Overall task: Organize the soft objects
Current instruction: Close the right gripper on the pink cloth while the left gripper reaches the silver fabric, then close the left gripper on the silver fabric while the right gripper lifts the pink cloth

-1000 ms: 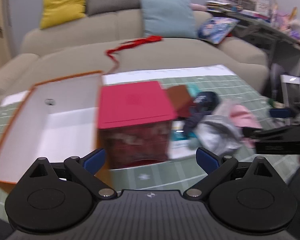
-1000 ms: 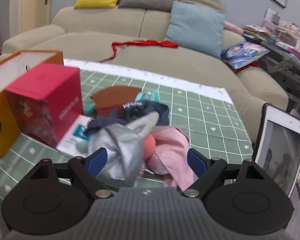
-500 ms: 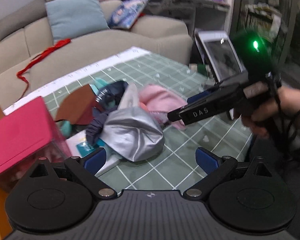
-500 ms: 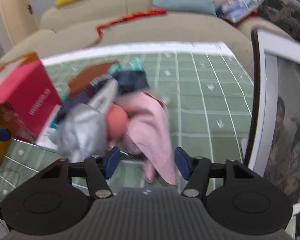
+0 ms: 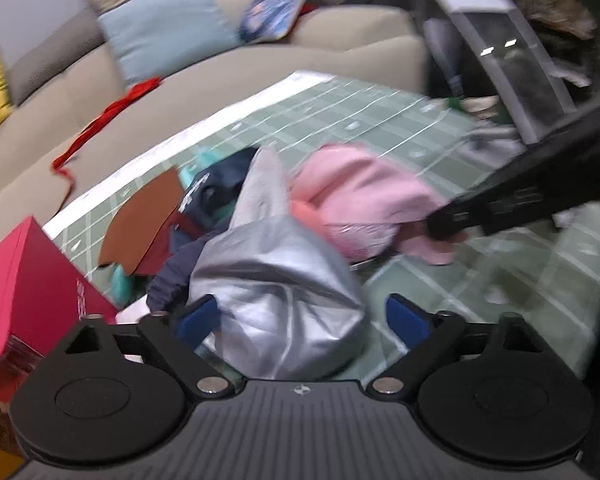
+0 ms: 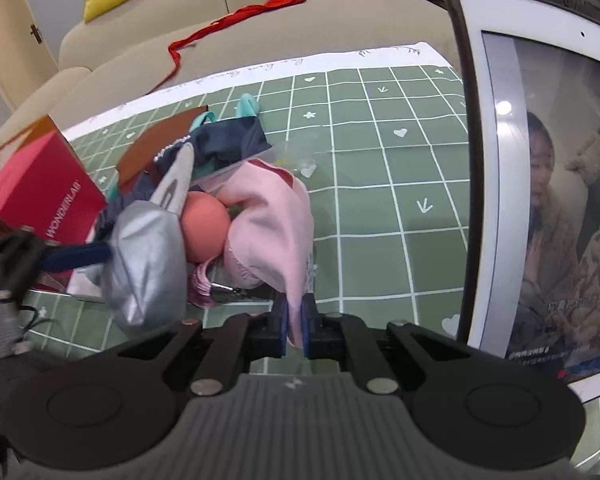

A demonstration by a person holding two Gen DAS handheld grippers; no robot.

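Note:
A heap of soft things lies on the green grid mat [image 6: 380, 184]: a silver fabric piece [image 5: 276, 284], a pink cloth [image 6: 276, 216], a navy garment [image 6: 228, 140], a salmon ball [image 6: 204, 228] and a brown flap [image 5: 140, 220]. My right gripper [image 6: 294, 330] is shut on the lower corner of the pink cloth; it shows in the left wrist view [image 5: 448, 228] pinching that cloth. My left gripper [image 5: 300, 320] is open, its jaws on either side of the silver piece; its blue fingertip [image 6: 80, 256] touches the silver piece [image 6: 148, 256].
A red box [image 6: 40, 192] stands left of the heap, an orange box edge [image 6: 24, 132] behind it. A white-framed tablet [image 6: 540, 184] stands at the mat's right. A beige sofa [image 6: 260, 32] with cushions and a red ribbon [image 6: 236, 20] lies behind.
My right gripper has closed on the pink cloth's corner. My left gripper has moved forward, so the silver piece now sits between its open jaws.

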